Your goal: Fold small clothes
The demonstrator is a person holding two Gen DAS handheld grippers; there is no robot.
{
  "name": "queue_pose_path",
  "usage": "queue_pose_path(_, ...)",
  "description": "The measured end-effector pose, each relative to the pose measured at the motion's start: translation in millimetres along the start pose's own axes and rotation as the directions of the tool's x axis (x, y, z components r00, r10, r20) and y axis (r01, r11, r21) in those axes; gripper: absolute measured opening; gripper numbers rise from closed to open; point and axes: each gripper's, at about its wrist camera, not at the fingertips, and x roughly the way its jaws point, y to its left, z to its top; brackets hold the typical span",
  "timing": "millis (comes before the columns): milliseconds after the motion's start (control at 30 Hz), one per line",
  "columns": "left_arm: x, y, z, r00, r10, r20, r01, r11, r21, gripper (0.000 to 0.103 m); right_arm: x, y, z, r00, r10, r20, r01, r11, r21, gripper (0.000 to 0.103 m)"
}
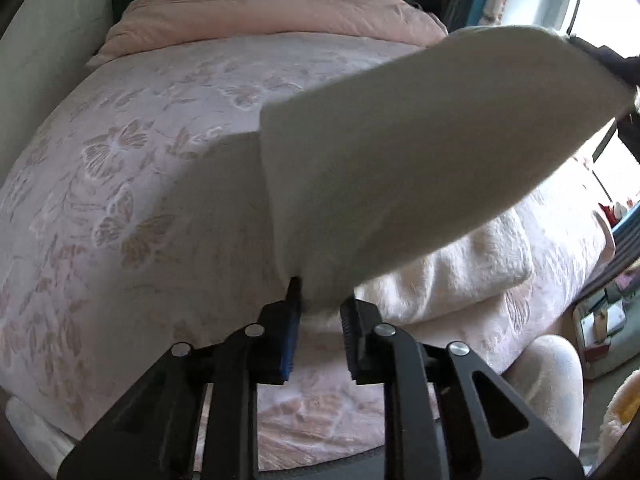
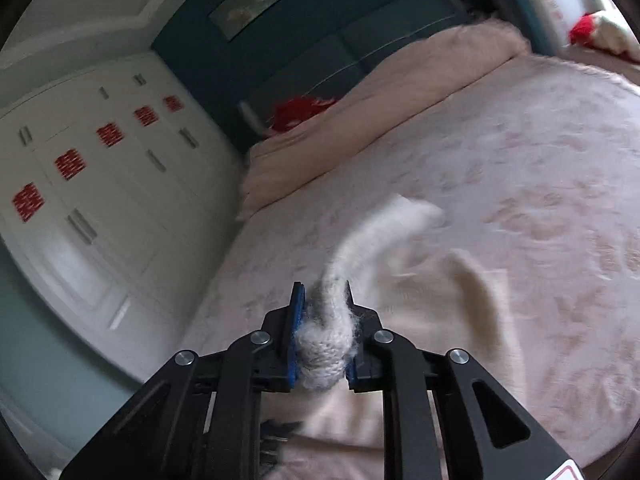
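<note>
The bed is my landmark and my folding surface: its pink flowered coverlet is broad, flat and soft, so I work above it and will lay things back down on it. At the head of the bed the rolled pink duvet is bunched against the dark headboard, out of the way, which leaves the middle of the bed free for me. On the near right part of the bed a fluffy cream blanket lies folded or heaped; I cannot tell which. Above the middle of the bed I hold the small cream garment stretched in the air between my two hands, so that it hangs straight and I can bring its ends together neatly. My left tongs are drawn narrow on one end of the garment, nipping just its edge so the cloth spreads wide rather than bunching. My right tongs are closed on the other end, a thick fuzzy knitted wad that fills the gap between the blue pads, and the rest of the cloth trails from it down toward the bed. I judge the fold is only starting, since the piece is off the bed and not yet doubled.
</note>
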Motion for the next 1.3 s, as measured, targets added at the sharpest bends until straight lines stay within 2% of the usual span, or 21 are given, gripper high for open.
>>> queue_pose_path(33,5.3,-0.4,-2.3,1.0,-0.003,-0.018,0.003,1.0,-0.004,0.016,17.6,-23.0,-12.7,0.994,-0.083,-0.065,0.084,0.996,0.013,0.015)
queue_pose_path(100,19.8,1.7,-8.4,0.998,-0.006,-0.067,0.005,1.0,-0.02,0.016,61.5,-79.6,-51.2,0.949,-0.159,-0.273,0.191,0.977,0.097,0.016)
queue_pose_path(167,27.4,2.8,-15.7,0.995,-0.019,-0.093,0.015,0.999,-0.038,0.017,48.9,-93.0,-62.2,0.971,-0.082,-0.225,0.125,0.975,0.182,0.024)
queue_pose_path(233,23.0,2.9,-18.2,0.997,-0.019,-0.08,0.016,0.999,-0.041,0.019,35.9,-87.0,-55.6,0.976,-0.091,-0.199,0.13,0.973,0.19,0.032)
queue_pose_path(300,13.5,3.6,-17.7,0.997,-0.03,-0.071,0.026,0.999,-0.046,0.038,21.7,-69.0,-44.5,0.975,-0.157,-0.154,0.177,0.977,0.121,0.032)
queue_pose_path(333,7.3,4.4,-17.1,0.997,-0.041,-0.06,0.037,0.998,-0.055,0.042,17.0,-59.0,-38.3,0.975,-0.176,-0.135,0.189,0.979,0.083,0.033)
queue_pose_path(400,-7.5,6.2,-14.4,0.998,-0.062,-0.024,0.06,0.996,-0.073,0.054,18.3,-44.1,-24.7,0.98,-0.143,-0.139,0.149,0.988,0.038,0.047)
queue_pose_path(433,-12.3,6.7,-12.5,0.998,-0.066,-0.011,0.065,0.995,-0.072,0.056,24.1,-37.5,-18.7,0.98,-0.125,-0.156,0.129,0.991,0.019,0.062)
queue_pose_path(467,-15.9,6.4,-10.8,0.998,-0.065,-0.003,0.064,0.996,-0.068,0.059,32.4,-32.2,-14.2,0.979,-0.114,-0.172,0.115,0.993,-0.003,0.066)
queue_pose_path(567,-27.7,2.1,-8.7,0.999,-0.041,0.02,0.041,0.998,-0.036,0.068,73.4,-40.3,-9.6,0.962,-0.123,-0.243,0.12,0.992,-0.028,0.066)
queue_pose_path(633,-31.7,0.7,-8.9,0.999,-0.032,0.025,0.032,0.999,-0.024,0.068,108.7,-52.3,-12.3,0.935,-0.156,-0.32,0.163,0.987,-0.006,0.065)
queue_pose_path(667,-33.9,0.5,-8.7,0.999,-0.033,0.026,0.034,0.999,-0.021,0.068,122.2,-56.4,-15.3,0.921,-0.157,-0.356,0.17,0.985,0.007,0.048)
queue_pose_path(733,-37.3,2.9,-9.5,0.999,-0.033,0.026,0.033,0.999,-0.019,0.068,122.9,-46.3,-12.1,0.928,-0.111,-0.355,0.124,0.992,0.013,0.016)
queue_pose_path(767,-38.6,5.8,-9.8,0.999,-0.035,0.022,0.036,0.999,-0.022,0.068,112.8,-38.0,-3.9,0.946,-0.077,-0.314,0.084,0.996,0.009,0.014)
queue_pose_path(833,-40.6,10.1,-10.4,0.999,-0.039,0.017,0.04,0.999,-0.036,0.068,75.1,-19.8,18.1,0.983,-0.022,-0.18,0.021,1.0,-0.007,0.013)
queue_pose_path(933,-40.0,19.5,-10.6,0.998,-0.062,0.007,0.062,0.996,-0.072,0.068,36.7,-22.2,29.4,0.997,-0.051,-0.063,0.05,0.999,-0.013,0.012)
queue_pose_path(967,-38.5,21.9,-10.6,0.997,-0.071,0.003,0.071,0.994,-0.085,0.068,38.7,-30.6,26.0,0.992,-0.111,-0.062,0.11,0.994,-0.021,0.013)
queue_pose_path(1000,-37.2,22.0,-10.9,0.997,-0.073,-0.001,0.073,0.993,-0.091,0.068,54.9,-46.3,15.2,0.971,-0.209,-0.113,0.204,0.978,-0.049,0.013)
queue_pose_path(1067,-32.0,21.7,-11.5,0.997,-0.082,-0.012,0.081,0.992,-0.096,0.068,98.7,-77.2,-14.4,0.903,-0.316,-0.291,0.298,0.949,-0.104,0.017)
queue_pose_path(1200,-23.3,20.4,-9.2,0.993,-0.106,-0.043,0.101,0.988,-0.119,0.069,65.9,-70.5,-9.5,0.945,-0.238,-0.222,0.241,0.97,-0.016,0.025)
queue_pose_path(1300,-25.7,21.2,-5.2,0.991,-0.128,-0.031,0.123,0.982,-0.141,0.077,28.3,-44.6,-6.3,0.973,-0.175,-0.149,0.176,0.984,-0.009,0.025)
